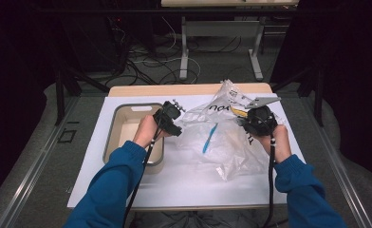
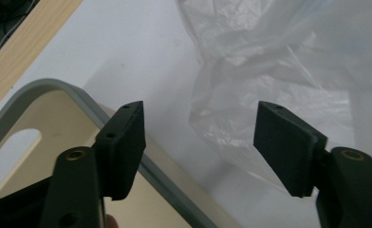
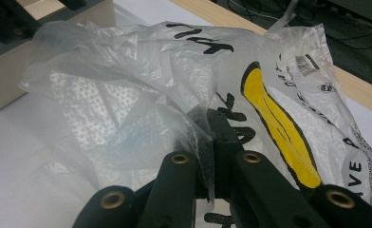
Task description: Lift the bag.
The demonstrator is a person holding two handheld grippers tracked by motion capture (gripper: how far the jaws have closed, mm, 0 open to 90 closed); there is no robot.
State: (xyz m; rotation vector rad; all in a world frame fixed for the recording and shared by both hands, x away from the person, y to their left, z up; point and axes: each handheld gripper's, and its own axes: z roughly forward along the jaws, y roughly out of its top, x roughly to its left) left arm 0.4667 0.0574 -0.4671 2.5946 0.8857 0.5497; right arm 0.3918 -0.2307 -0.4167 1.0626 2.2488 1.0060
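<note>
Grey-rimmed wooden tray near tabletop's left edge, on white sheet. Cables on floor beyond far edge.

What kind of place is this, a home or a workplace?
Probably a workplace such as a lab or recording room, not a home: loose cables lie on the floor behind the table, dark curtains hang around it, and another table's metal legs stand farther back.

The clear plastic bag carries black printed letters, but they are creased and turned, so no full word can be read. At its right edge the letters "VE" show, part of a longer word. A small barcode stands near the top; its digits are too small to read.
</note>
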